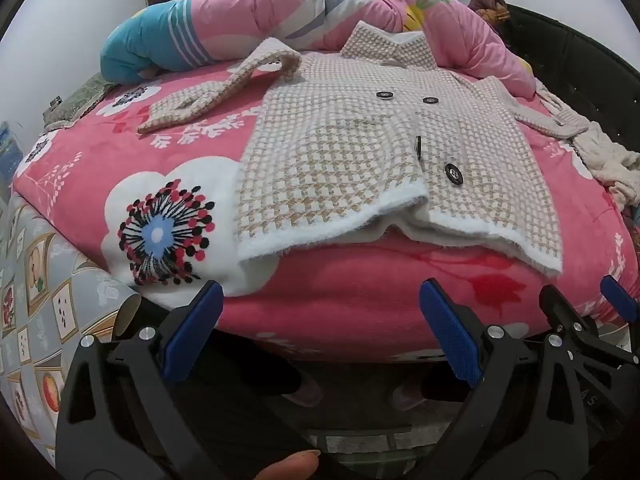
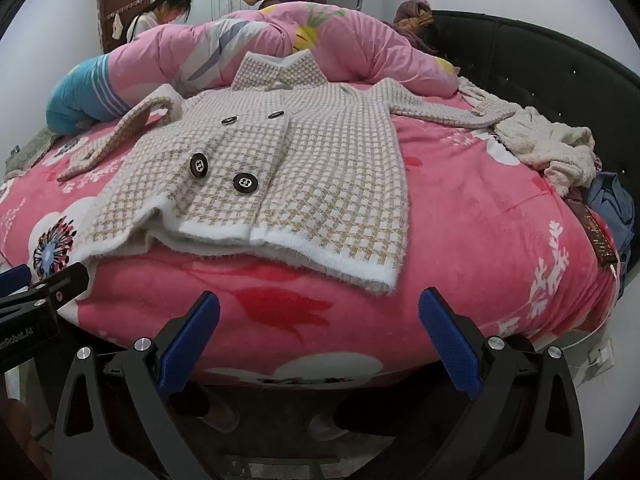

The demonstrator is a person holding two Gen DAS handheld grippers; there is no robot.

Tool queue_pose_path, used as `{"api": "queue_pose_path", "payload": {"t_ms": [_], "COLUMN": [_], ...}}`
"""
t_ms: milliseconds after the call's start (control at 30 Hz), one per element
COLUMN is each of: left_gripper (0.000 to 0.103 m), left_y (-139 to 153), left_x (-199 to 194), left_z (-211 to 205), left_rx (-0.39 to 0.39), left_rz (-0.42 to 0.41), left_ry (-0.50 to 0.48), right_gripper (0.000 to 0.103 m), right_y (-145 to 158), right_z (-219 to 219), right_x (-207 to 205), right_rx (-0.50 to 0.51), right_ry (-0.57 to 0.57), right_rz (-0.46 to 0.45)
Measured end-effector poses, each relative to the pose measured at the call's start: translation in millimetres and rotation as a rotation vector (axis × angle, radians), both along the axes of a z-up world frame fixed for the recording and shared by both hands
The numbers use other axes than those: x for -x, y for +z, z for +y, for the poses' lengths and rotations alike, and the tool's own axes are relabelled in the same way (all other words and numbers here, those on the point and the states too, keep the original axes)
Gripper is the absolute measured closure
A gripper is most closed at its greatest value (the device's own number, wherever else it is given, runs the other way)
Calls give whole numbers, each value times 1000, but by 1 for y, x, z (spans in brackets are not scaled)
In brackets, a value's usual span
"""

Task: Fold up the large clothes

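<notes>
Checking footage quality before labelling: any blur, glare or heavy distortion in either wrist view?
Left wrist: strong fisheye bend, dark vignette corners; coat sharp, no glare; left gripper open, slightly soft up close. Right wrist: same barrel curve on the bed; even indoor light, faint shadow under the coat hem; right gripper open, in focus.

coat: flat on bed, hem nearest the claws
quilt: behind coat
sweater: right of coat
claws: before the bed edge

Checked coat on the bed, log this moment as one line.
coat: flat on pink blanket, unfolded | left tongs: open, empty | right tongs: open, empty | contact: none
</notes>
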State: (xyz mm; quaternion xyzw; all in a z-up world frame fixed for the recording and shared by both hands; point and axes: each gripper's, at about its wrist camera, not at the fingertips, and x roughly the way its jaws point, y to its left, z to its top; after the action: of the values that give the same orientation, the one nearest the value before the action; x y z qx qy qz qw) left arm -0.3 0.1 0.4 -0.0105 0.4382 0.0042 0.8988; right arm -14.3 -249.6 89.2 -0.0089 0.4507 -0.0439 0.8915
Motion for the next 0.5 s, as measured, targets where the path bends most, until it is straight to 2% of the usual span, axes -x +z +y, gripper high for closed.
{"api": "queue_pose_path", "payload": {"t_ms": [500], "left_gripper": [8], "left_y": [0], "left_x": [0], "left_z": [0], "left_rx": [3], "left_rz": [4], "left_ry": [1], "right_gripper": [6], "right_y": [2], "right_z": [0], "right_x": [1], "right_rx": [1], "right_ry": [1], "right_rz": [-1]}}
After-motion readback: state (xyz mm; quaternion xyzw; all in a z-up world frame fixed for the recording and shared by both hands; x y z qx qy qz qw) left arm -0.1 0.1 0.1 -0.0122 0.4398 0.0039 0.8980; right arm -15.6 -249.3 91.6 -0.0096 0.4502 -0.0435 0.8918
